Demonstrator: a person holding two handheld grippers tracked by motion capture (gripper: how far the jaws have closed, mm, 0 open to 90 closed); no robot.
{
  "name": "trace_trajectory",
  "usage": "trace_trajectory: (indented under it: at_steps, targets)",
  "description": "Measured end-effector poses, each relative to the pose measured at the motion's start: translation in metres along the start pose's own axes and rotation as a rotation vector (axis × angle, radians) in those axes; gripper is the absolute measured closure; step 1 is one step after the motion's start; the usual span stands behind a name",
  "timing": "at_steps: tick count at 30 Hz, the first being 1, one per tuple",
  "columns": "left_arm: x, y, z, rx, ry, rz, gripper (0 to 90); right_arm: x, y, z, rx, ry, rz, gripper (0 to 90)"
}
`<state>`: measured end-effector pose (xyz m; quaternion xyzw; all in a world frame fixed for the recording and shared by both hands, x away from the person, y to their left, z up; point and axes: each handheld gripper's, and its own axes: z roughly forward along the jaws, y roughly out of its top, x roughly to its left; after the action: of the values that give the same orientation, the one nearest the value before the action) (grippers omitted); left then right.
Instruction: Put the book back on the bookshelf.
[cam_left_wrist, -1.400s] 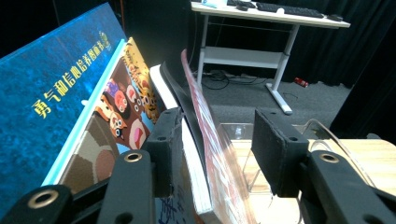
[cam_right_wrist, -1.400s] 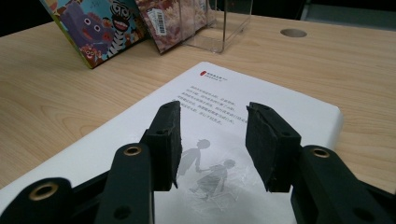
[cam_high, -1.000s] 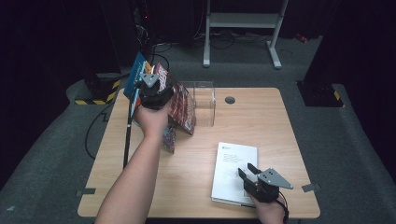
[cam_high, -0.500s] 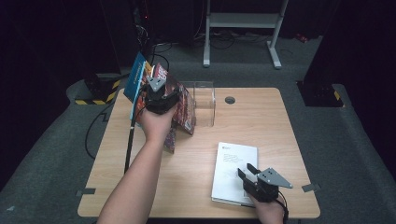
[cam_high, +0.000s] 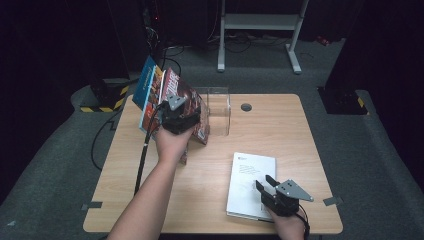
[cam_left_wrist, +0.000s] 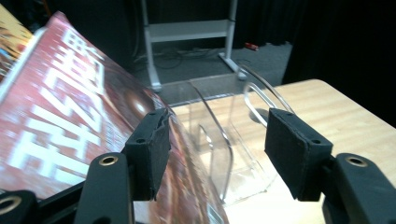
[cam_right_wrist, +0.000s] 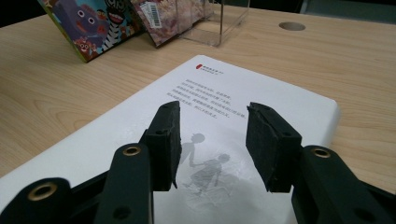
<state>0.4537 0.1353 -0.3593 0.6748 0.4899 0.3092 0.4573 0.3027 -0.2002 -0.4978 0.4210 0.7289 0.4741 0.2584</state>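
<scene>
Leaning glossy red book (cam_high: 187, 97) beside clear acrylic holder (cam_high: 220, 107); left hand-held gripper (cam_left_wrist: 217, 151) just opening, right hand-held gripper (cam_right_wrist: 212, 144) parted, empty, over flat white book (cam_right_wrist: 261, 100).

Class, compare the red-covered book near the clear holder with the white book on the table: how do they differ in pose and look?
The red-covered book leans tilted beside the clear holder; the white book lies flat on the table. The red-covered book has a dark red cover with large white lettering; the white book is plain, with small text and a faint figure drawing. The red-covered book stands among other leaning books; the white book lies alone. Both have a hand-held gripper close by.
</scene>
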Motion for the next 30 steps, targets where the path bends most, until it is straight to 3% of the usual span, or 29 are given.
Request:
trace_trajectory:
  at_steps: [8,14,16,19,23,30]
  targets:
    - [-0.004,-0.024,0.0,0.034,-0.08,0.015,37.7,-0.009,-0.001,-0.002,0.008,-0.028,0.006,54.2]
    - [-0.009,-0.044,-0.001,0.066,-0.149,0.024,36.3,-0.015,-0.004,-0.003,0.029,-0.057,-0.023,53.6]
    - [-0.012,-0.05,-0.001,0.088,-0.151,0.041,35.0,-0.017,-0.005,-0.002,0.037,-0.065,-0.025,53.1]
    - [-0.015,-0.061,-0.002,0.098,-0.173,0.031,34.0,-0.019,-0.007,-0.002,0.053,-0.076,-0.033,52.0]
    - [-0.023,-0.075,-0.005,0.099,-0.193,0.056,32.3,-0.022,-0.009,-0.001,0.061,-0.079,-0.022,49.7]
    - [-0.038,-0.103,-0.008,0.113,-0.238,0.065,31.9,-0.026,-0.01,-0.003,0.062,-0.082,0.004,46.3]
